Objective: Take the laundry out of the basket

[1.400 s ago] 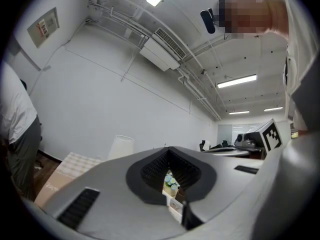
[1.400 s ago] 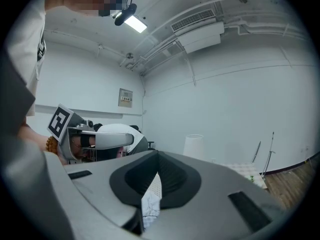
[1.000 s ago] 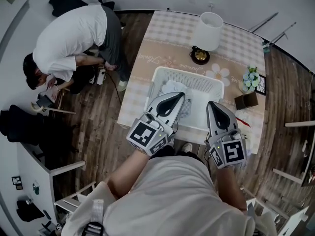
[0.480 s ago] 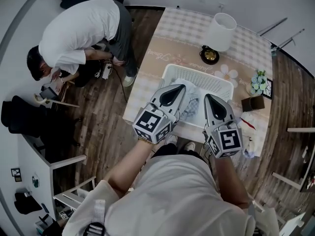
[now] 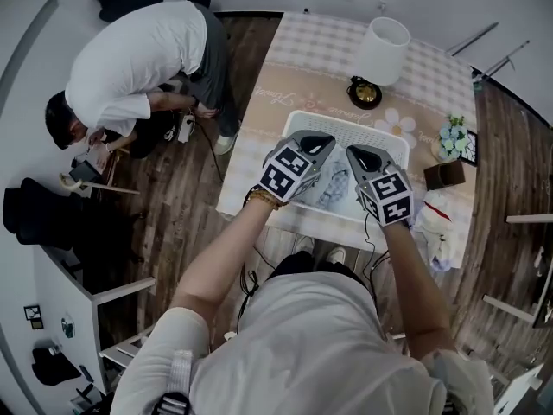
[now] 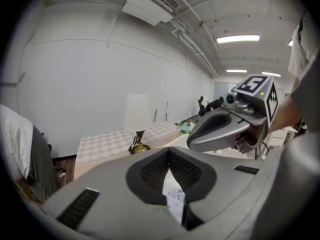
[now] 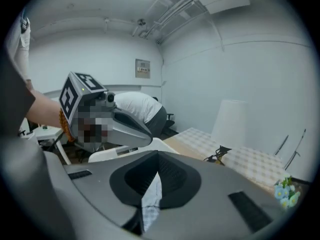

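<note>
- Head view: the left gripper (image 5: pixel 316 142) and the right gripper (image 5: pixel 358 154) hang side by side over the white basket (image 5: pixel 344 121) at the frame's centre, with their tips toward its far wall. The laundry (image 5: pixel 333 190), a pale crumpled cloth, lies in the basket's near half, below and between them. I judge this to be the reach, with nothing lifted out yet. The next move calls for opening a gripper, tipping it down into the basket and closing on a fold.
- Head view, surroundings: the basket sits on a bench (image 5: pixel 315 54) covered with a checked cloth. A white lamp (image 5: pixel 383 48) stands beyond it at upper centre-right, and a small flower pot (image 5: pixel 454 137) is at the right. The floor (image 5: pixel 181 232) is wood plank, and a person in a white top (image 5: pixel 130 59) bends over at upper left.
- Left gripper view: its jaws are pressed together at centre and appear to pinch nothing. Pale cloth shows through the slit behind them, low in the frame. White walls and ceiling lights (image 6: pixel 238 38) fill the upper part.
- Right gripper view: its jaws are likewise closed and seemingly empty, with the same cloth glimpsed beneath. The lamp stands at the right.
</note>
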